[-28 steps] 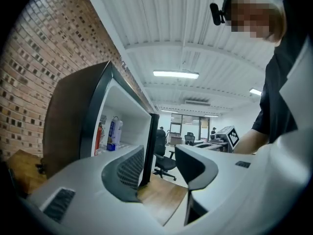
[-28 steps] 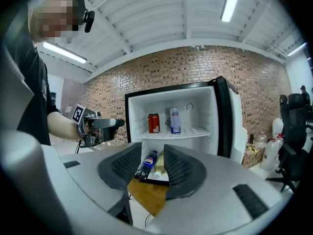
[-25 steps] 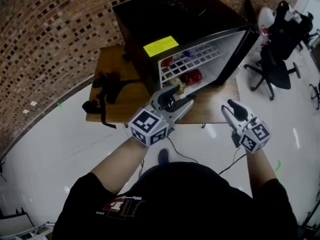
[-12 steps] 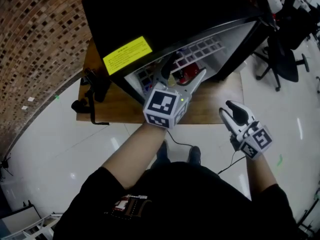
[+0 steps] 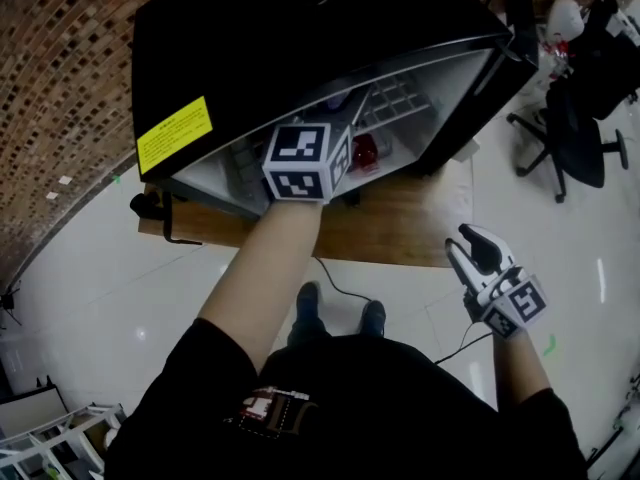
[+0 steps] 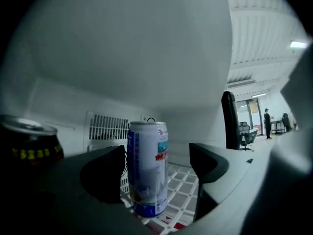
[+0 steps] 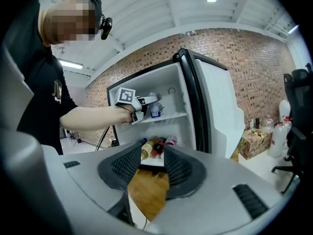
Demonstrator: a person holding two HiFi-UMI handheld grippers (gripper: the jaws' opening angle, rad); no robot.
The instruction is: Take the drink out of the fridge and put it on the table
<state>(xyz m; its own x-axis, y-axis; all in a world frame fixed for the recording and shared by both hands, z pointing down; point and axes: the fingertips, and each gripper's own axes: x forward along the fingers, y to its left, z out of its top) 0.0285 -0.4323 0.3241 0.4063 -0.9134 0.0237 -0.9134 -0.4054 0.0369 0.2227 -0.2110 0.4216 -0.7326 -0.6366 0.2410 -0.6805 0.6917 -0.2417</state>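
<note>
A tall blue-and-white drink can (image 6: 147,168) stands upright on the white wire shelf inside the fridge (image 5: 300,38). My left gripper (image 6: 156,154) reaches into the fridge and its jaws are opening. The can stands between the two fingers with a gap on each side. The right gripper view shows that gripper (image 7: 146,102) at the upper shelf, with the can (image 7: 155,110) at its tips. My right gripper (image 5: 478,251) hangs low in front of the wooden table (image 5: 400,228). It holds nothing, and a narrow gap shows between its pads (image 7: 178,168).
A black can (image 6: 29,141) stands just left of the left jaw. Bottles and cans (image 7: 156,146) lie on the lower shelf. The fridge door (image 7: 215,111) stands open to the right. A black office chair (image 5: 580,138) is at the far right, and a black stand (image 5: 150,208) sits at the table's left end.
My left gripper has gone from the table's front edge up into the fridge, so its fingers are hidden there in the head view. My head has leaned forward. The right gripper has dropped slightly.
</note>
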